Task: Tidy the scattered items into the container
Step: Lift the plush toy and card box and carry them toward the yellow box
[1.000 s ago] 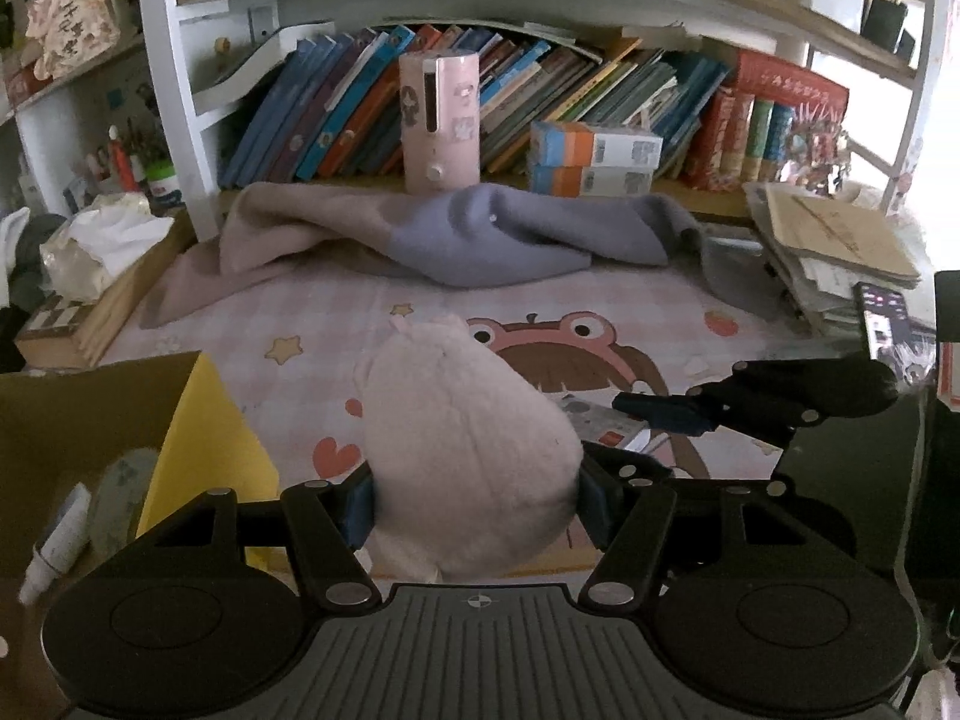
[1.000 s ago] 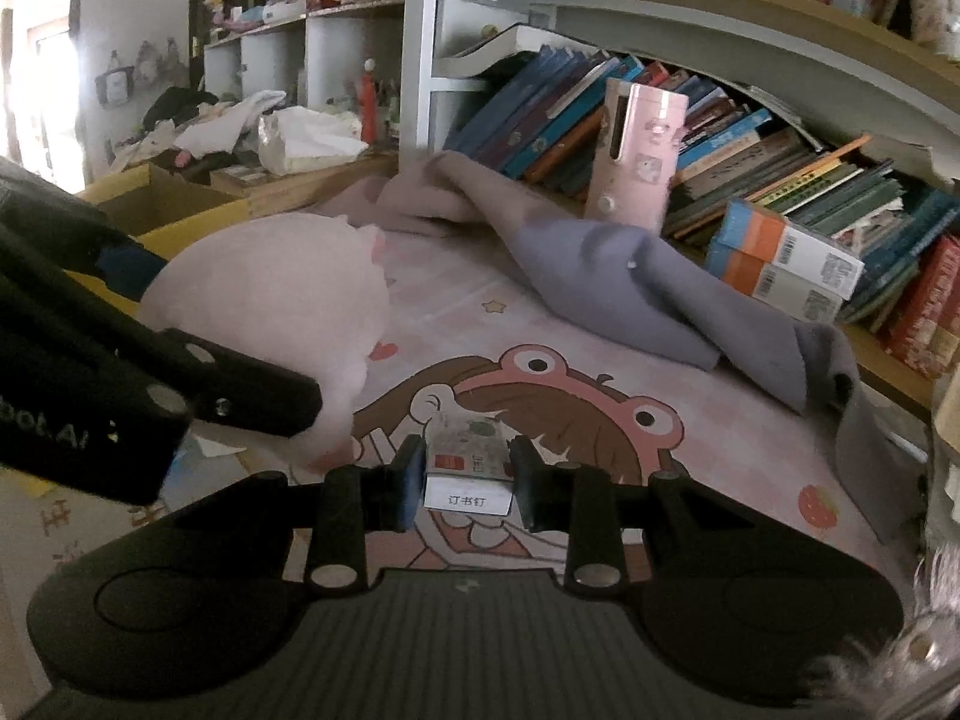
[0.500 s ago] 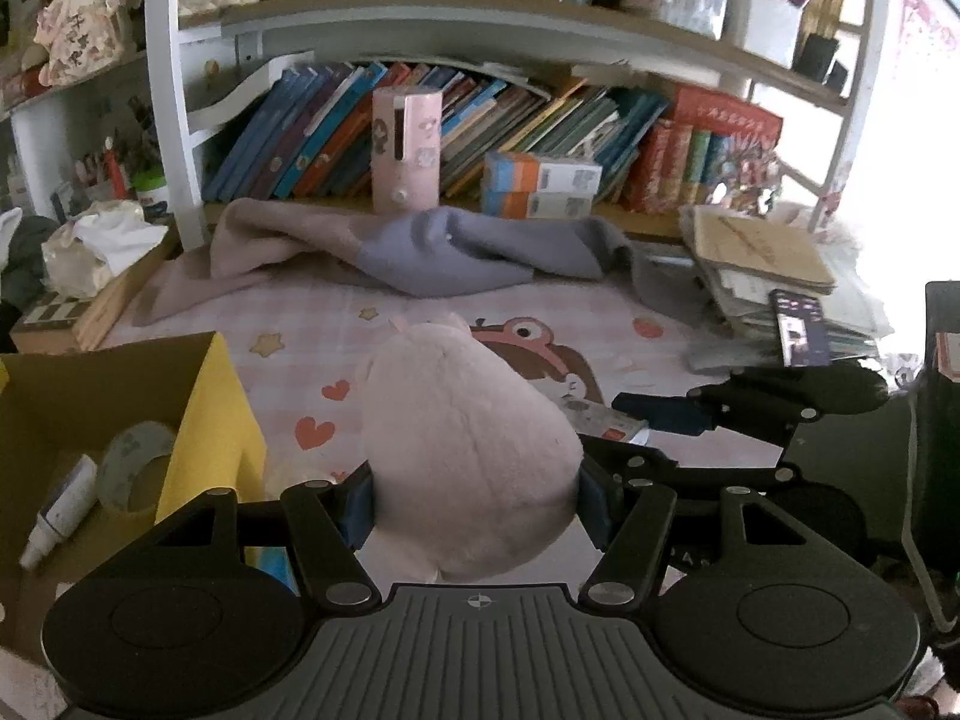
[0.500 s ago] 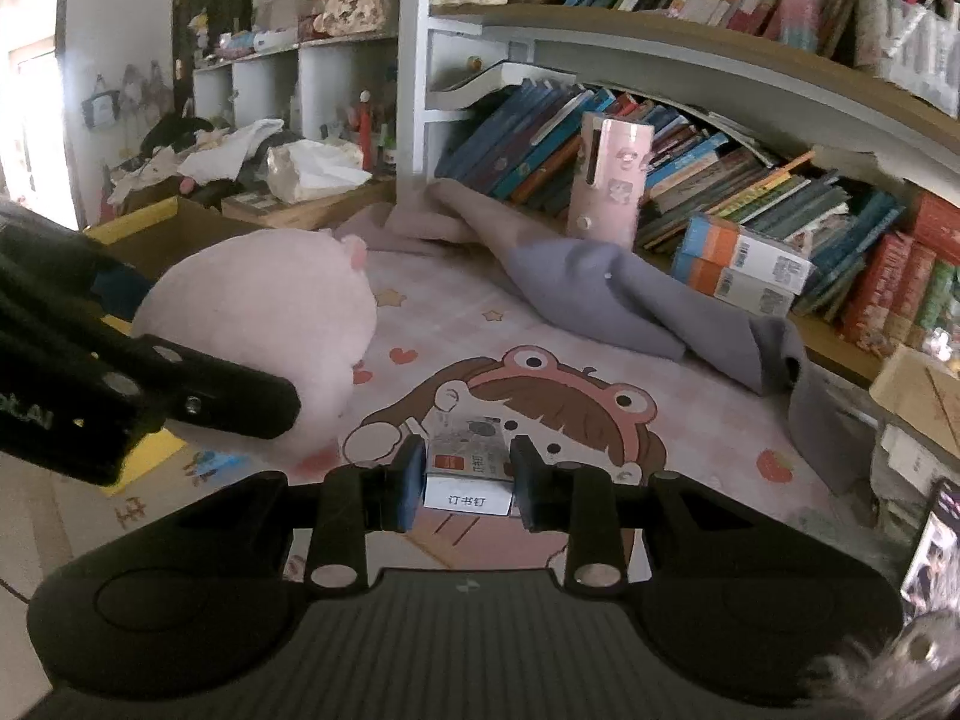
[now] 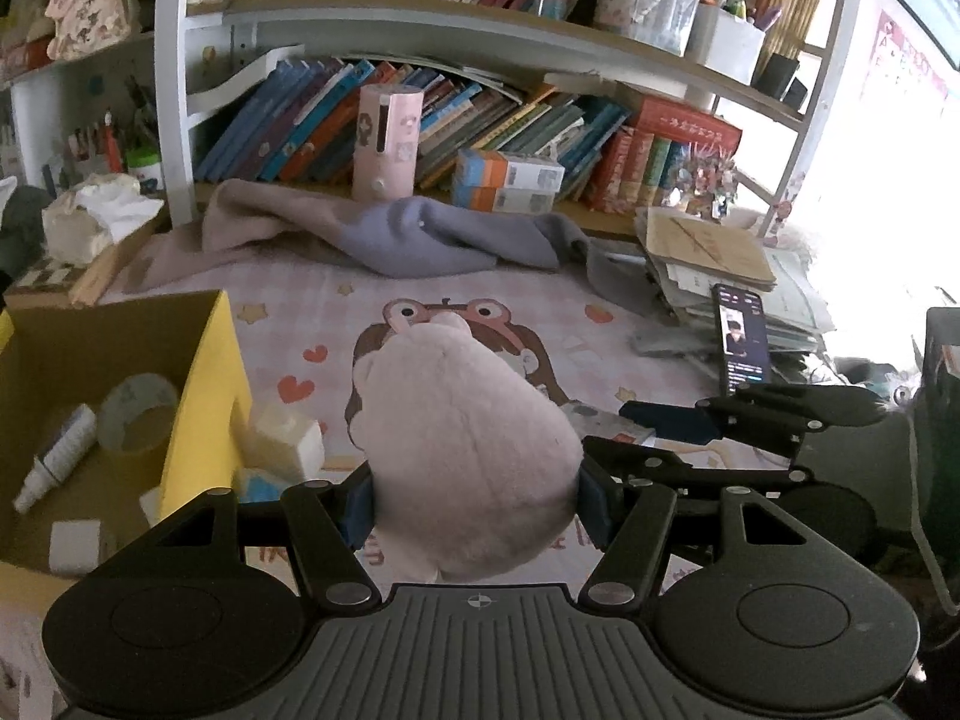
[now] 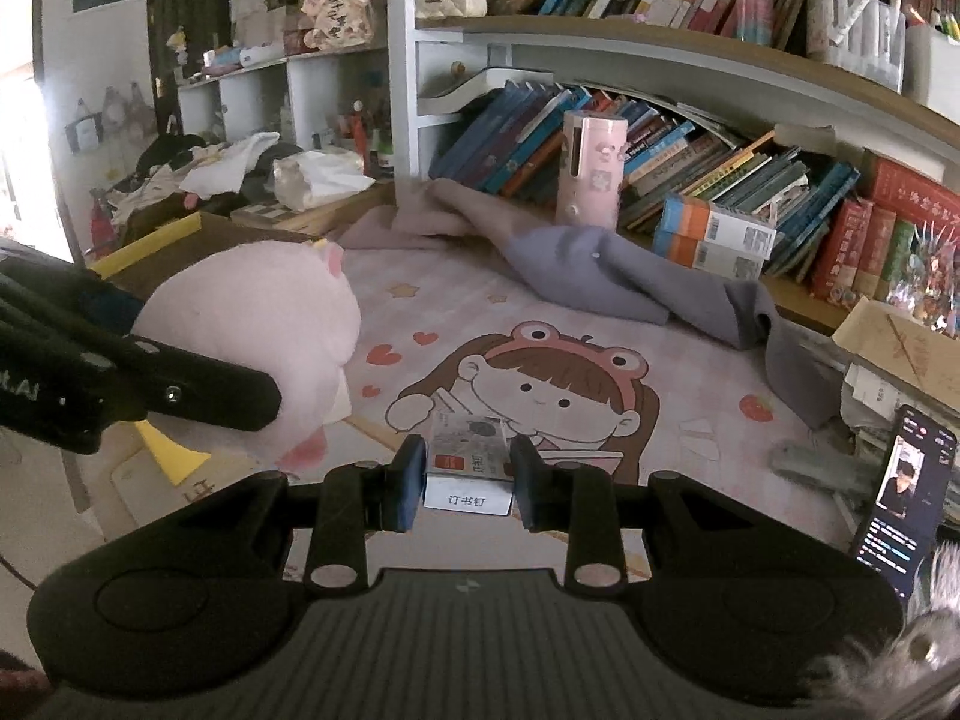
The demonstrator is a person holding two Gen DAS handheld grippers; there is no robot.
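A pink plush toy (image 5: 474,456) hangs above the cartoon-print mat, and my left gripper (image 5: 477,501) is shut on its round body. The right wrist view shows the same plush (image 6: 258,330) at the left with one of the left fingers (image 6: 198,387) across it. My right gripper (image 6: 468,474) is shut on a small staples box (image 6: 468,459) with a white label. A yellow-sided cardboard box (image 5: 204,396) stands open at the left. It holds a tape roll (image 5: 138,414), a white tube (image 5: 54,462) and a white block (image 5: 75,546).
A small white carton (image 5: 288,444) lies just outside the box wall. A grey and pink cloth (image 5: 390,234) lies along the bookshelf, in front of a pink cylinder (image 5: 387,138). A lit phone (image 5: 741,336) leans on a paper pile (image 5: 708,252) at the right.
Both grippers have lifted and drawn back from the shelf with their loads, so more of the mat and the box's inside shows. Neither grip has changed.
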